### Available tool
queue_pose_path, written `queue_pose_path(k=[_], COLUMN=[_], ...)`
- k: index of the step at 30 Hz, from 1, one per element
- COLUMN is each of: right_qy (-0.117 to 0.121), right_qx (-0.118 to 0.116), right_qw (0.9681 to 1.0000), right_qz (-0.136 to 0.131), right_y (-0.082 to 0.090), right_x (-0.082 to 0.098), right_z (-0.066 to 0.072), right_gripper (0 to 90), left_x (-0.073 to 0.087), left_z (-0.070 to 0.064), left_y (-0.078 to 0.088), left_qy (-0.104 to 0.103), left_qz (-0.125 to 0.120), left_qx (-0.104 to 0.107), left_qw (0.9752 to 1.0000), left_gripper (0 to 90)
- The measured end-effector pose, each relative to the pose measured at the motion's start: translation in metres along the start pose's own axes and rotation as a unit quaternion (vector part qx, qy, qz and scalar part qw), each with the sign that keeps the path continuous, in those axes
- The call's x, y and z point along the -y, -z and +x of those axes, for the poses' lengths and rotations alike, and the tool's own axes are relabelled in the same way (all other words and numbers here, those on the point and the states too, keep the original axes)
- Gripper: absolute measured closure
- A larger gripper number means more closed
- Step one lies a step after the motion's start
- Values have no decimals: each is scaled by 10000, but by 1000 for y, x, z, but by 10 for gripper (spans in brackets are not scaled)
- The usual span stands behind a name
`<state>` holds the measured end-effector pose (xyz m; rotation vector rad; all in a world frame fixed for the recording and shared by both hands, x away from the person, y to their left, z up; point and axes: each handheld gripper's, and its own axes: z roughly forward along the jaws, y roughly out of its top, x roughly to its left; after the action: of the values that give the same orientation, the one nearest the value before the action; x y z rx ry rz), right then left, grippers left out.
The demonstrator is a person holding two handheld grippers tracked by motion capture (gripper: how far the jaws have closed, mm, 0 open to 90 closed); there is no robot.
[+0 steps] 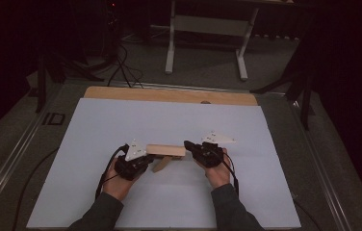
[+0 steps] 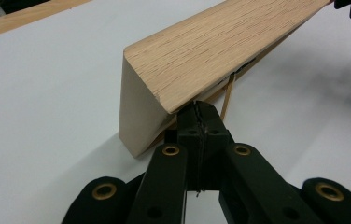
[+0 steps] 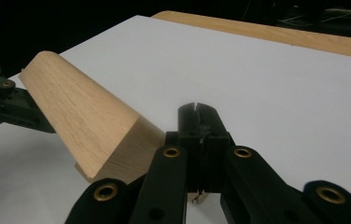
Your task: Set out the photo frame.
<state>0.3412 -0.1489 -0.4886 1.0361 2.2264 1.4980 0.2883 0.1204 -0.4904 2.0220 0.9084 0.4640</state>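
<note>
A light oak block (image 1: 166, 150) hangs between my two grippers over the white sheet (image 1: 169, 120). In the left gripper view the block (image 2: 220, 51) slopes up to the right, its near lower corner down by the sheet. A thin tan rubber band (image 2: 227, 95) runs from under it into my left gripper (image 2: 200, 109), whose jaws are shut on the band. My left gripper (image 1: 149, 156) sits at the block's left end, my right gripper (image 1: 187, 144) at its right end. My right gripper (image 3: 197, 112) is shut beside the block (image 3: 85, 116), with a tan sliver pinched between its jaws.
The sheet lies on a wooden tabletop whose bare edge (image 1: 169, 95) runs along the far side. Beyond it stand a white table frame (image 1: 208, 29) and floor cables (image 1: 121, 67). Dark metal rails (image 1: 309, 144) flank the table.
</note>
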Motion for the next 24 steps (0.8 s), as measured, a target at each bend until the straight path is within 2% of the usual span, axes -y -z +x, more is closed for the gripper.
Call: queue_pose_path(k=[19, 24], right_qy=[77, 193], right_qx=[-105, -112], right_qw=[9999, 9997], right_qz=[73, 121], right_y=[3, 2], right_x=[3, 4], right_z=[4, 8], right_gripper=[896, 895], left_x=[-2, -5], left_z=[0, -2], left_y=[-2, -4], left_qy=[-18, -49], left_qz=[23, 12], left_qx=[3, 14], left_qw=[10000, 10000], left_gripper=[897, 897])
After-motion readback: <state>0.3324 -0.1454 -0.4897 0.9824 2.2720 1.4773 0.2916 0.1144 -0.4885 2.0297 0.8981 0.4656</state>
